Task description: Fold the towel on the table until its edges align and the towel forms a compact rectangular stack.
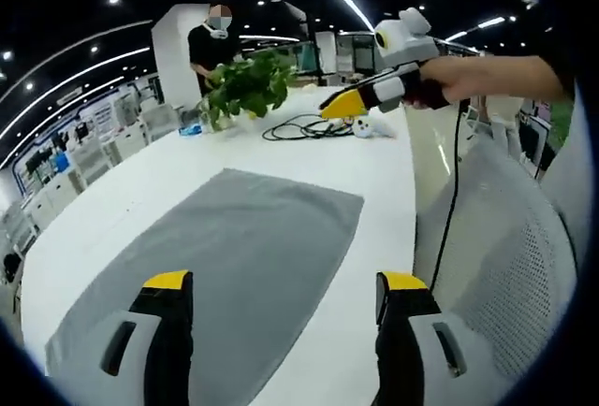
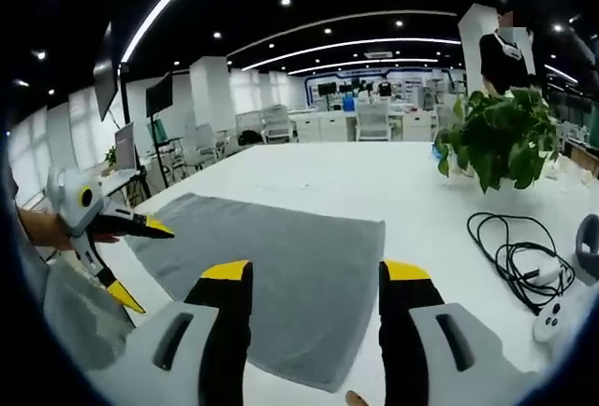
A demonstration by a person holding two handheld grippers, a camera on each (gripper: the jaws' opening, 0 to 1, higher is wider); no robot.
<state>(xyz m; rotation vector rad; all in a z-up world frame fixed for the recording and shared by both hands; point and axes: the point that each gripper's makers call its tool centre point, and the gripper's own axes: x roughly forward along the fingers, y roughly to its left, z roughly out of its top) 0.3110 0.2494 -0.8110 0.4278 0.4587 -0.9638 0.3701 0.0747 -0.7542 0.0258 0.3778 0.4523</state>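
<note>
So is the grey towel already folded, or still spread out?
Spread out: the grey towel lies flat in one layer on the white table, no edge turned over.

No text, label, brand or number can be read in either view — the far wall panels and screens in the hall are too small and blurred to make out any lettering.

The plain grey rectangular cloth towel (image 1: 225, 266) (image 2: 281, 261) lies spread out flat in a single unfolded layer on the white table (image 1: 168, 167) (image 2: 365, 186). Its corners are squared, and its near edge runs close to the table's edge.
</note>
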